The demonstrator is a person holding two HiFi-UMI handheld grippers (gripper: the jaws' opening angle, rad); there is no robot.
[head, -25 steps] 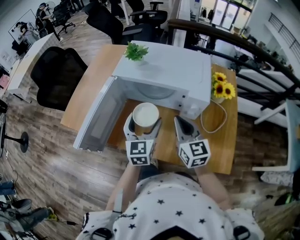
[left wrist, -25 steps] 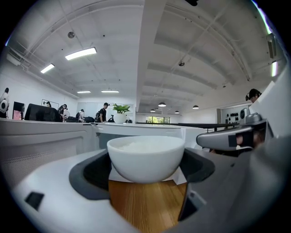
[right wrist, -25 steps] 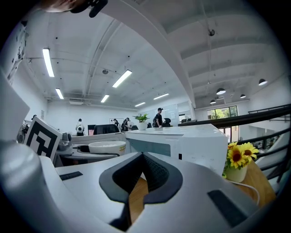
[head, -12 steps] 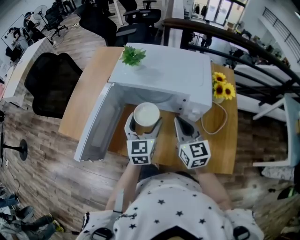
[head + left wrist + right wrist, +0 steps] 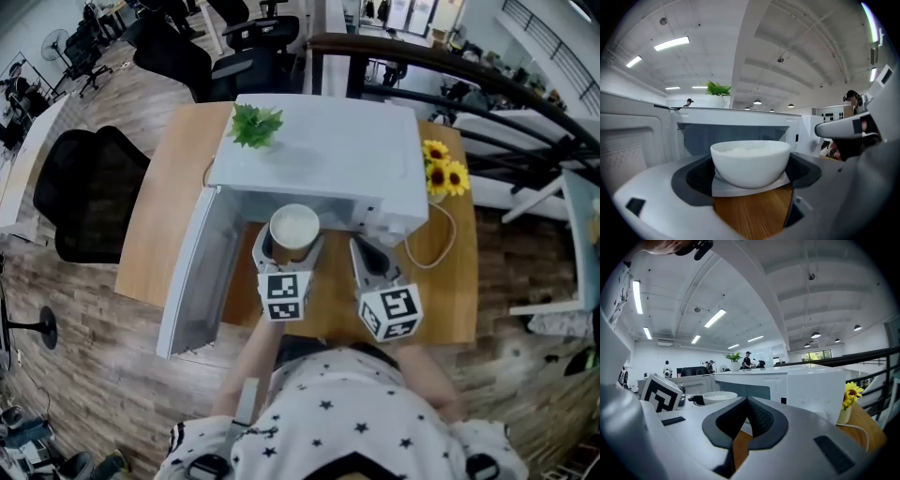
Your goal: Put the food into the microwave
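Now the left gripper holds a white bowl between its two jaws. The jaws are spread wide, one on each side of the bowl. The bowl is full of white food, and it stays level. It is up over the tabletop, right at the open front of the microwave. In the left gripper view the bowl fills the gap between the jaws, and the dark inside of the microwave is just behind it.

The microwave is white and sits by the far edge of the tabletop. Its door hangs wide open to the left, out past the near edge. A small green plant stands on top of the microwave.

The right gripper is just beside the left one, over the near edge of the tabletop. Its jaws are pressed together at the tips with nothing in them. Yellow sunflowers stand near the far right corner, and a white cable lies beside them.
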